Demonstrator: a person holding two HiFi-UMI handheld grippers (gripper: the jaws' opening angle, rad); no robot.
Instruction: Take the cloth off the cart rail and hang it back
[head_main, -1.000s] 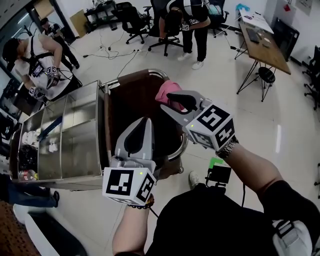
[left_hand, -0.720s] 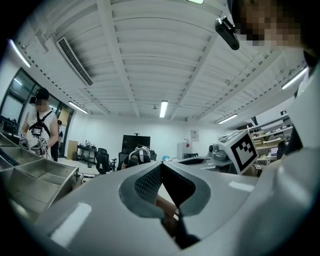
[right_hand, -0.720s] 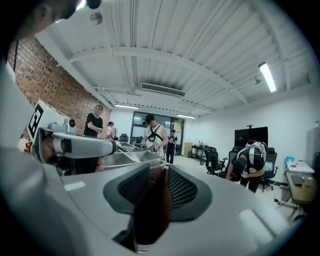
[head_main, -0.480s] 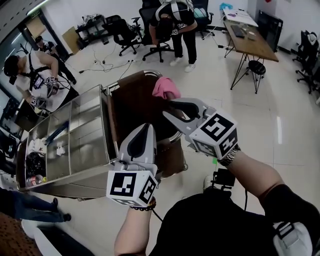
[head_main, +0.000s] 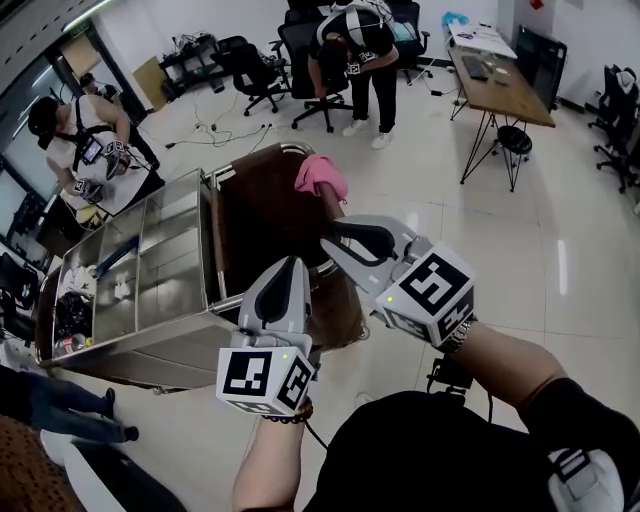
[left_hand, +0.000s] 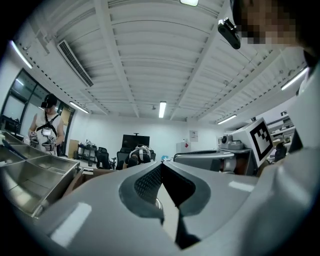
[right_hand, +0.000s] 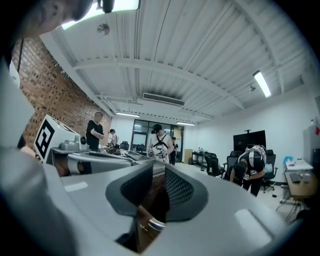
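Hanging over the far end of the cart rail (head_main: 268, 151), the pink cloth (head_main: 320, 177) lies straight ahead of the right gripper (head_main: 330, 242), near but not touching, and drapes downward. That one's jaws are closing on nothing. The left gripper (head_main: 296, 264) sits farther back with its jaws pressed together, so the right looks like the easier reach imo.

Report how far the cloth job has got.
Done: nothing I can confirm; the pink cloth hangs over the cart rail, either not yet taken or already rehung. In hand: nothing. The left hand-held gripper is shut and empty; the right hand-held gripper has jaws closing on nothing, both short of the cloth. Left: if untouched, the whole lift and rehang.
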